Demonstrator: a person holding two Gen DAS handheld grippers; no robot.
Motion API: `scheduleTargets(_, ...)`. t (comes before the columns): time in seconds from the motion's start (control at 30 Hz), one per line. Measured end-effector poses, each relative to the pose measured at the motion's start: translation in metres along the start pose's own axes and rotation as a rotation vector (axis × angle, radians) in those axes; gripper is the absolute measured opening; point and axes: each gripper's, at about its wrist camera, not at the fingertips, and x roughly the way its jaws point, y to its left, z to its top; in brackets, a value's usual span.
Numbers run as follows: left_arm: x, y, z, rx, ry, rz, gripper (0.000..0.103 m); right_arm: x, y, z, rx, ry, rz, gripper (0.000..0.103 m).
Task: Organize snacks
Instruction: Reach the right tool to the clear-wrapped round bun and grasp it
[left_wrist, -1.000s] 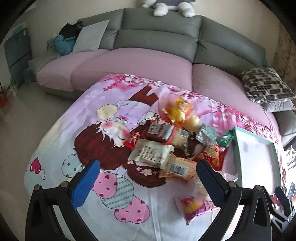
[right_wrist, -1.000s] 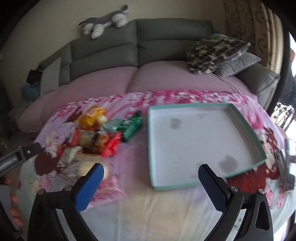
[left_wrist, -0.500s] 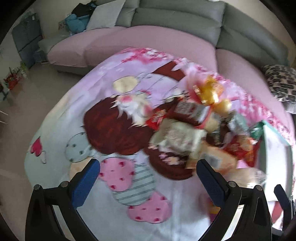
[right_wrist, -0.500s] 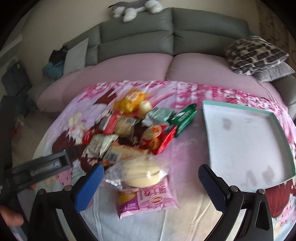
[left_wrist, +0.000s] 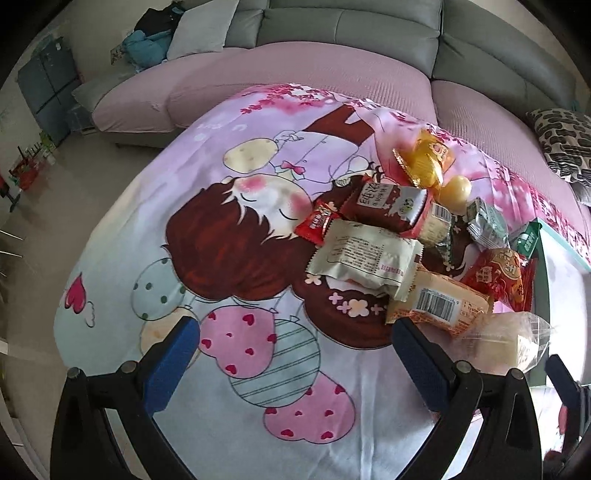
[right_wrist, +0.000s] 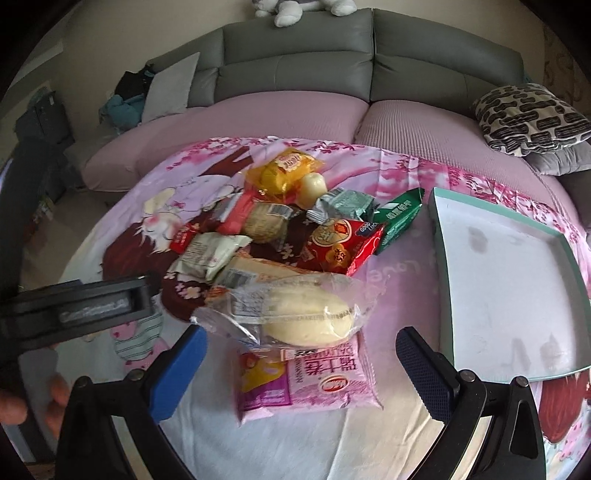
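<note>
Through the left wrist camera, our left gripper (left_wrist: 295, 365) hung with fingers spread apart and empty over the cartoon-print cloth (left_wrist: 236, 280), the snack pile (left_wrist: 402, 243) lying ahead to its right.

Through the right wrist camera, our right gripper (right_wrist: 301, 373) was likewise spread and empty, above a pink wafer packet (right_wrist: 314, 380) and a clear-bagged bun (right_wrist: 295, 314), with the teal-rimmed tray (right_wrist: 447, 254) beside the pile.

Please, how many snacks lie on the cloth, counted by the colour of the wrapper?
Red: 3 (large red packet, small red packet, dark red packet)
Green: 2 (green box, silver-green packet)
Yellow or orange: 2 (yellow packet, orange packet)
Clear: 2 (bun bag, cake packet)
White: 1 (white packet)
Pink: 1 (pink packet)
Pale ball: 1
Total: 12
</note>
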Motion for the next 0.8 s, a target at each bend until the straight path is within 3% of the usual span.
scheduleTargets(0.17,0.006,-0.004,0.001,-0.026,0.023,-0.065,0.103,0.01,-0.005,0.004,0.019,-0.016,0.049,0.103)
scheduleTargets(0.37,0.007,-0.008,0.001,-0.052,0.034,-0.108,0.103,0.009,0.004,0.005,-0.038,-0.055,0.024,0.102)
scheduleTargets(0.73,0.006,-0.012,0.002,-0.042,0.036,-0.118,0.103,0.008,-0.003,0.004,0.005,-0.054,0.062,0.064)
scheduleTargets(0.8,0.005,-0.014,0.002,-0.038,0.035,-0.13,0.103,0.004,-0.005,0.004,0.013,-0.061,0.067,0.062)
